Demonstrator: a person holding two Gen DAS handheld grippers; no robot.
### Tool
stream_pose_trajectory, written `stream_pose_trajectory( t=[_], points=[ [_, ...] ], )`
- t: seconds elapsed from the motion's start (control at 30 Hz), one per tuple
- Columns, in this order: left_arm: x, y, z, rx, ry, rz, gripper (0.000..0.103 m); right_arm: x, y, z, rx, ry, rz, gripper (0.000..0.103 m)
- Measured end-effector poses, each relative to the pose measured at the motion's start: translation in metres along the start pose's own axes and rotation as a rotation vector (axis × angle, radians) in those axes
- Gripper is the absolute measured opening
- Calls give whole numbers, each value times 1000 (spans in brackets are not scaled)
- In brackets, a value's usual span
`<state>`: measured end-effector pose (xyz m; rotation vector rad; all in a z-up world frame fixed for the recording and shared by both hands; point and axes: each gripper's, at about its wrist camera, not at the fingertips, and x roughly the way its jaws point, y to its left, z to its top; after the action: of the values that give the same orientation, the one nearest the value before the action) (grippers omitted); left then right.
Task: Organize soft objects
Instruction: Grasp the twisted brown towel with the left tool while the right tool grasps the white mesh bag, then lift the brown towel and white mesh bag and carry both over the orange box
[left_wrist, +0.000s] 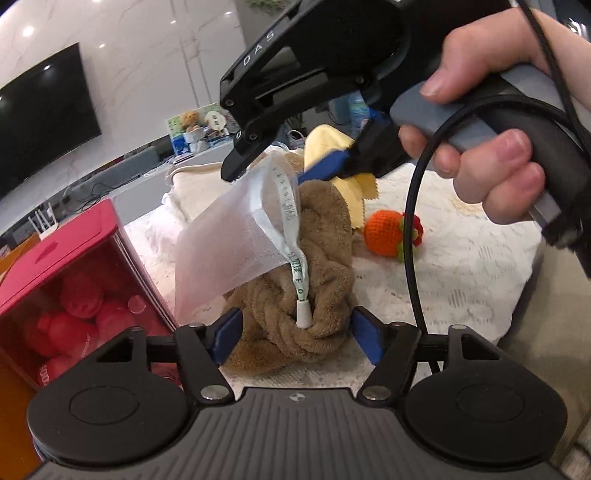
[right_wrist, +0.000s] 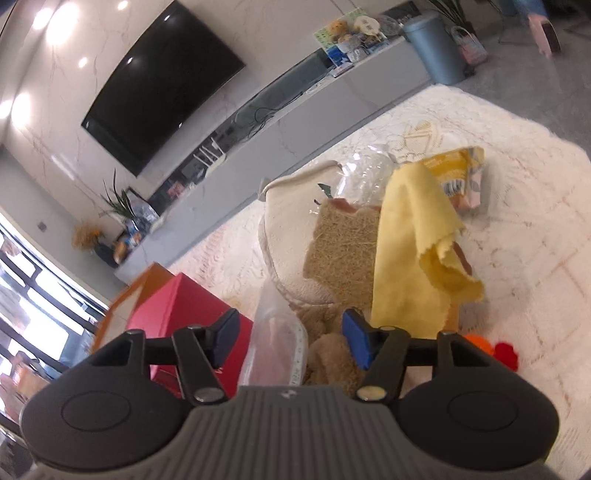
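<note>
A brown plush toy (left_wrist: 321, 258) lies on the white rug (left_wrist: 461, 277), bearing a large translucent white tag (left_wrist: 225, 240) on a printed ribbon. My left gripper (left_wrist: 297, 334) is open, its blue pads on either side of the toy's near end, close to it but not squeezing. My right gripper (left_wrist: 264, 175), in a person's hand (left_wrist: 491, 158), comes in from above. It is open (right_wrist: 291, 339), with the tag (right_wrist: 275, 347) and the plush toy (right_wrist: 332, 362) between its fingers. A yellow cloth (right_wrist: 413, 240) drapes just behind the toy. An orange crocheted fruit (left_wrist: 384, 232) lies to the right.
A red box (left_wrist: 74, 280) holding red plush balls stands at the left, an orange box beside it. Behind the toy a cream basket (right_wrist: 288, 229) holds a tan fibre pad (right_wrist: 343, 243) and clear plastic (right_wrist: 365, 177). A yellow snack packet (right_wrist: 458, 173) lies further back.
</note>
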<state>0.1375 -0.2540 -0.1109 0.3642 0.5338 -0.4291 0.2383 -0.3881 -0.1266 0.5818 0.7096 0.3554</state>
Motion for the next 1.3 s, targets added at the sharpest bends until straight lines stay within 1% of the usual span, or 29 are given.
stream_pose_trajectory(
  t=[0.07, 0.13, 0.2, 0.3, 0.33, 0.37, 0.43, 0.47, 0.5, 0.53, 0.57, 0.6, 0.63, 0.7, 0.77, 0.8, 0.83, 0.87, 0.9, 0.97, 1.0, 1.03, 1.07, 1.1, 1.17, 1.23, 1.27, 1.3],
  points=[
    [-1, -1, 0, 7, -11, 8, 84, -5, 7, 1, -47, -19, 35, 50],
    [-2, -1, -2, 12, -11, 15, 84, -9, 10, 3, -62, -40, 63, 51],
    [-1, 0, -2, -3, 2, 9, 84, -4, 7, 3, -43, 0, 98, 54],
    [5, 7, 1, -34, 26, -12, 84, 10, 6, -1, -17, 60, 99, 52],
    [6, 10, 1, -54, 33, -17, 84, 15, 9, -3, -28, 79, 108, 39],
    [6, 13, 2, -71, 39, -22, 85, 18, 12, -4, -51, 93, 119, 22],
    [5, 16, 3, -86, 40, -25, 85, 21, 21, -6, -94, 91, 119, 10],
    [3, 18, 3, -86, 34, -21, 86, 20, 22, -6, -87, 79, 120, 1],
    [2, 18, 3, -82, 26, -16, 88, 18, 19, -4, -45, 65, 151, 1],
    [1, 19, 4, -78, 17, -12, 88, 14, 12, -1, 22, 45, 211, 1],
    [-1, 20, 5, -75, 8, -7, 89, 7, 5, 2, 80, 13, 266, 1],
    [-2, 20, 7, -78, 3, -6, 89, -3, 1, 7, 112, -35, 294, 0],
    [-4, 21, 11, -91, -1, -16, 89, -16, -2, 11, 122, -90, 302, 0],
    [-6, 25, 20, -155, 0, -57, 91, -45, -6, 20, 112, -191, 301, 1],
    [-5, 31, 32, -249, 9, -101, 94, -72, -12, 25, 117, -276, 291, 1],
    [-2, 32, 38, -300, 12, -116, 97, -84, -14, 26, 115, -306, 279, 1],
    [2, 34, 43, -350, 17, -122, 97, -97, -16, 25, 105, -335, 257, 0],
    [7, 34, 46, -397, 23, -105, 97, -107, -17, 23, 93, -363, 220, 0],
    [13, 32, 49, -446, 28, -66, 97, -117, -16, 21, 83, -386, 169, 0],
    [26, 26, 50, -512, 42, 51, 97, -132, -11, 17, 55, -417, 77, 1],
    [33, 25, 49, -519, 52, 82, 97, -138, -9, 15, 39, -427, 61, 1],
    [39, 23, 48, -514, 64, 88, 97, -141, -7, 15, 24, -434, 61, 1],
    [44, 21, 45, -497, 74, 89, 100, -144, -5, 14, 14, -440, 71, 1],
    [47, 16, 43, -463, 70, 107, 102, -147, -6, 13, 8, -443, 86, 1],
    [47, 2, 37, -373, 53, 144, 103, -146, -7, 13, 6, -442, 105, 1],
    [52, -8, 32, -272, 45, 190, 103, -138, -9, 14, 11, -428, 95, 1],
    [57, -12, 28, -239, 63, 225, 103, -135, -12, 15, 14, -417, 83, 1],
    [62, -14, 28, -233, 103, 274, 103, -131, -15, 16, 17, -404, 71, 1]
  ],
)
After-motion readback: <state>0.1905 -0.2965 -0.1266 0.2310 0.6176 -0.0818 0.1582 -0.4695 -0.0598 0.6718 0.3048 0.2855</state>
